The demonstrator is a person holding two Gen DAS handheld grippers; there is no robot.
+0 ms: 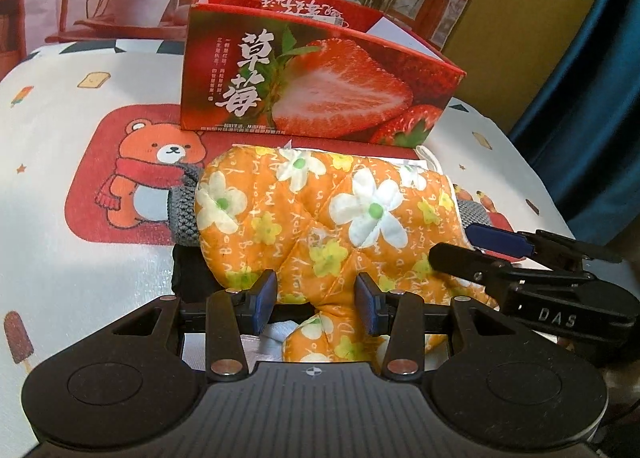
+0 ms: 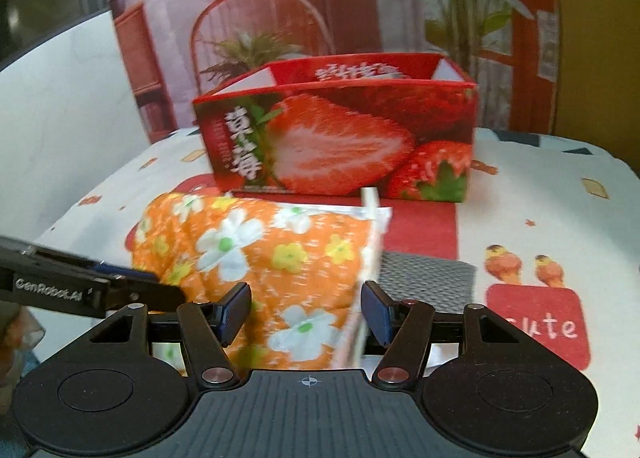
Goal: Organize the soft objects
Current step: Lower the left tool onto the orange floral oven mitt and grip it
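The orange flowered oven mitt (image 1: 320,217) lies on the counter (image 1: 80,258) in front of the strawberry box (image 1: 320,85), over a grey knitted cloth (image 1: 184,213). The left gripper (image 1: 316,298) straddles the mitt's narrow near part; its jaws stand apart, and whether the pads press the fabric cannot be told. The right gripper (image 2: 306,314) straddles the mitt's cuff end, its jaws part open with the blurred fabric between them, contact unclear. Both grippers slant downward, side by side. The open-topped box stands just behind the mitt; bare patterned cloth spreads to either side.
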